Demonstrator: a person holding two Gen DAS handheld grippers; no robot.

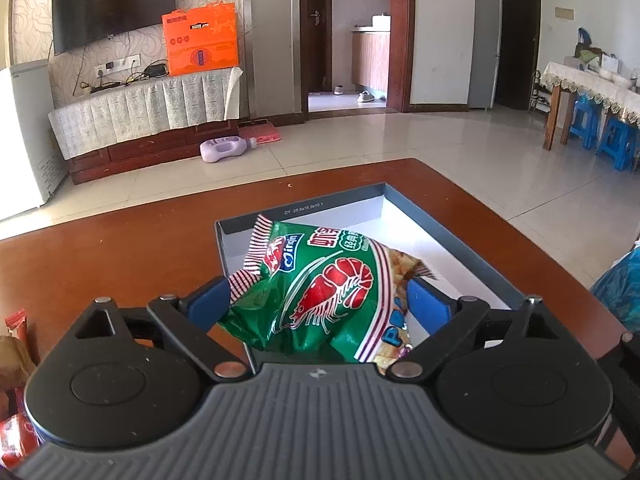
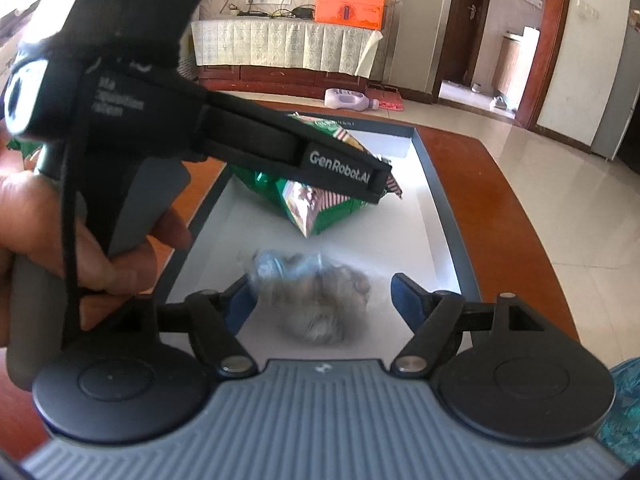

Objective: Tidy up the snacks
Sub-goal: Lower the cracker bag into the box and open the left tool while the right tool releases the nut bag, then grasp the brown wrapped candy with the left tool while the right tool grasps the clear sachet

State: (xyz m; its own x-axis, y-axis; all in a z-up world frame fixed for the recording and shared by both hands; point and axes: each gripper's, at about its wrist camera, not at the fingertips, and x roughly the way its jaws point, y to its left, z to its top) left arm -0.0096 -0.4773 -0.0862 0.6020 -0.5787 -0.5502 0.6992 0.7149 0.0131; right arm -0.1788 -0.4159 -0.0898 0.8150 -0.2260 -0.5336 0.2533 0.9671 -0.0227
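Observation:
My left gripper (image 1: 316, 304) is shut on a green prawn-cracker bag (image 1: 320, 296) and holds it over the near-left part of a shallow dark-rimmed box (image 1: 452, 236) with a white floor. In the right wrist view the left gripper (image 2: 372, 178) holds that green bag (image 2: 320, 208) above the box (image 2: 440, 208). My right gripper (image 2: 324, 300) is open over the box's near end. A clear bag of brown snacks (image 2: 316, 300) shows blurred between its blue fingers (image 2: 406, 300); I cannot tell if it rests on the box floor.
The box sits on a reddish-brown wooden table (image 1: 120, 248). Red and brown snack packets (image 1: 16, 360) lie at the table's left edge. A blue patterned bag (image 1: 620, 288) is at the right. A purple bottle (image 1: 226, 150) lies on the tiled floor beyond.

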